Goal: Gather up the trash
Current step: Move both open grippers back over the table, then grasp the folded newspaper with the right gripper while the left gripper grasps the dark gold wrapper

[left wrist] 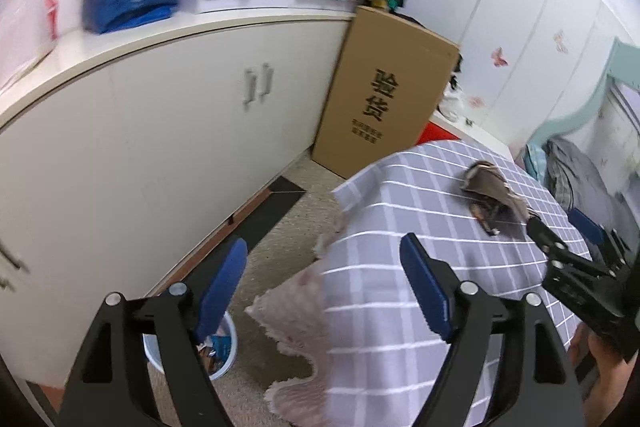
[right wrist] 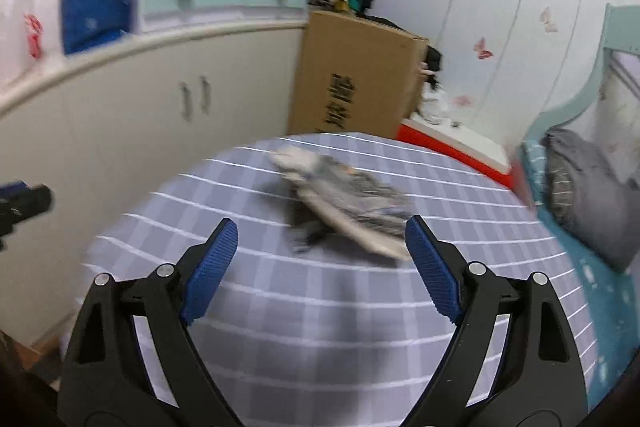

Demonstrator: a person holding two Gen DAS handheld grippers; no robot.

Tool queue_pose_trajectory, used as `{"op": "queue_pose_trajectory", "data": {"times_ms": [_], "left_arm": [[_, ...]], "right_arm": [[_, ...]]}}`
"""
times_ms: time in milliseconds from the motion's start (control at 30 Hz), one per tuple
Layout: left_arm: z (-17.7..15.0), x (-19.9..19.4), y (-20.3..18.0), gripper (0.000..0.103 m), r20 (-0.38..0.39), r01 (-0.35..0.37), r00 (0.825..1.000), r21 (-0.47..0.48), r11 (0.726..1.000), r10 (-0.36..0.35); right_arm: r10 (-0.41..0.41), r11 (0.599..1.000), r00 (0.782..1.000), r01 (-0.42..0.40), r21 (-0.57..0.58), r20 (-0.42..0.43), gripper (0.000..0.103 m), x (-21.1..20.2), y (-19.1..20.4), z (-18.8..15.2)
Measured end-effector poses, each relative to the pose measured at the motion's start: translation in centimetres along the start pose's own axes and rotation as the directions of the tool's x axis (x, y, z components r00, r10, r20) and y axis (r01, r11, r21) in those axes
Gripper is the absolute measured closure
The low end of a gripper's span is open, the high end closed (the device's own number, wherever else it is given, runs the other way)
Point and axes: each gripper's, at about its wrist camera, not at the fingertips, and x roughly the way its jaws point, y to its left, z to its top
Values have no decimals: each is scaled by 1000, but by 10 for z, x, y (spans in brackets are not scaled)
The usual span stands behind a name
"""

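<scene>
Bare tablecloth is seen around the wrapper. The floor strip beside the table is narrowed by cabinet and box.

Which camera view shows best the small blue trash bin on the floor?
The left wrist view. There the trash bin stands on the floor beside the table, low in the picture, with wrappers visible inside, though a finger of the left hand-held gripper partly covers it. The right wrist view does not show the bin.
</scene>
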Motion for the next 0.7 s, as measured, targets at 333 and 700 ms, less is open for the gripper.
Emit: {"op": "queue_pose_trajectory", "data": {"times_ms": [333, 700], "left_arm": [[8, 45, -81, 25, -67, 20, 998, 134, 991, -11], [10, 86, -164, 25, -97, 58, 995, 257, 965, -34]], "right_arm": [[31, 998, 999, -33, -49, -38, 31, 53, -24, 0], [109, 985, 994, -107, 138, -6, 97, 39, -79, 2]]}}
